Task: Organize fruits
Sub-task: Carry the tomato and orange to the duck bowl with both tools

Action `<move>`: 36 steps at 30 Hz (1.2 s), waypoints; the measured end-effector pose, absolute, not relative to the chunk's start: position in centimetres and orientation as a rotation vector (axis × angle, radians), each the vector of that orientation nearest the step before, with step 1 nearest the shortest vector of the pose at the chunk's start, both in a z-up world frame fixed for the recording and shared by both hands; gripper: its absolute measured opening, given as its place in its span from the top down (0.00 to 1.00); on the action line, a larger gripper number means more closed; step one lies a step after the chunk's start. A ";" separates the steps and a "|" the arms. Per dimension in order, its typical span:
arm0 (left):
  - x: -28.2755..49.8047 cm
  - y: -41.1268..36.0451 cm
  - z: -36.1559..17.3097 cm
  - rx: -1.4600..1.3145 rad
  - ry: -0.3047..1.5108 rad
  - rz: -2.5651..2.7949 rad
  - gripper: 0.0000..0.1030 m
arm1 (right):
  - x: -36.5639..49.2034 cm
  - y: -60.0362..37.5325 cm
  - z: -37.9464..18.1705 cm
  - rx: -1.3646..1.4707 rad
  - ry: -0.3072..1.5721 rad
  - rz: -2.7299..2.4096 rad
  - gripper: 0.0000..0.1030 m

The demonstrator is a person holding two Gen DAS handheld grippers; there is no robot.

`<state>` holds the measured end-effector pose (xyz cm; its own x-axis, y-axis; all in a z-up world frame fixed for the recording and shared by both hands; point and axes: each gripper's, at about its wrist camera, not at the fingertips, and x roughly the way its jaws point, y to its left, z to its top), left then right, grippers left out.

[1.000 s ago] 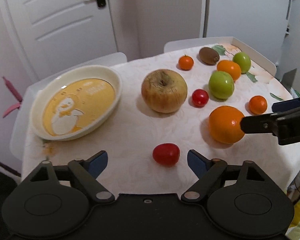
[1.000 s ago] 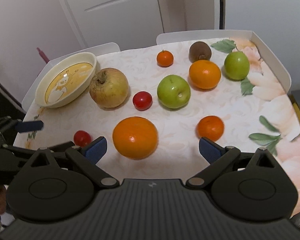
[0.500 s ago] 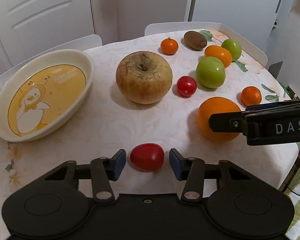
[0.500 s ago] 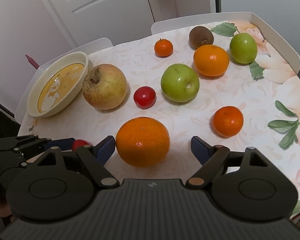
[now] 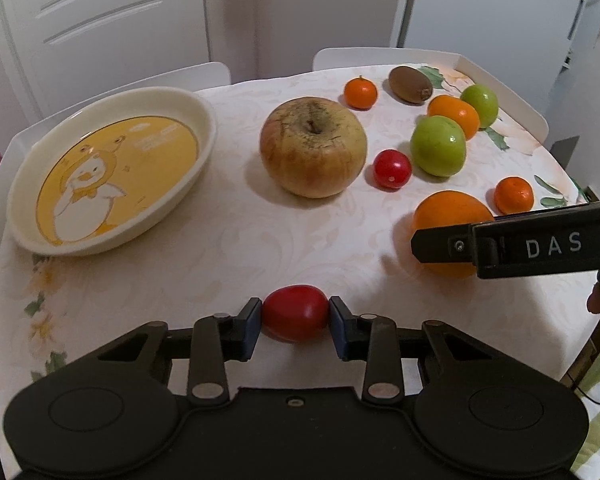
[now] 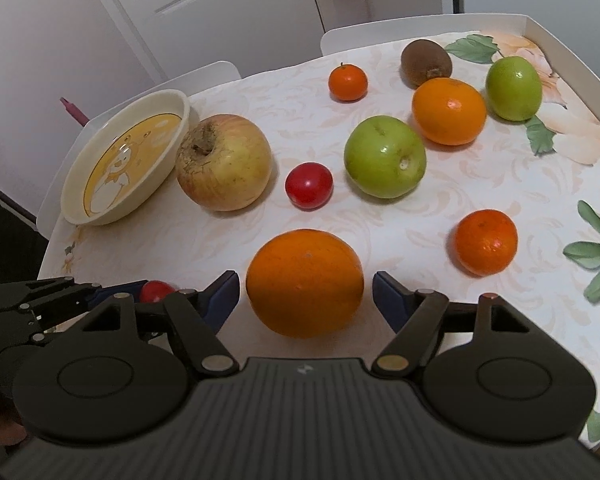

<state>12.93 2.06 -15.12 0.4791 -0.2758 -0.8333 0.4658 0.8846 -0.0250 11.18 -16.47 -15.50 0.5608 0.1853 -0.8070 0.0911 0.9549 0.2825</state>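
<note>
At the near edge of the table [image 5: 228, 240], the left gripper [image 5: 295, 322] is clamping a small red tomato [image 5: 295, 312] between its jaws. The right gripper [image 6: 305, 298] is straddling a large orange [image 6: 305, 282], its jaws standing wide, not touching it. The yellow duck bowl [image 5: 204, 120] is sitting far left, beside a big apple [image 5: 313, 146].
</note>
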 end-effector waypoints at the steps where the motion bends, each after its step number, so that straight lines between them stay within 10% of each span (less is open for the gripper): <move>1: 12.8 2.2 -15.1 0.212 0.971 -0.447 0.62 | 11.3 -16.5 -15.5 0.305 0.980 0.064 0.22; 36: 16.8 10.2 -0.5 0.068 0.662 0.019 0.62 | 20.0 -10.6 -2.9 0.083 0.772 0.378 0.25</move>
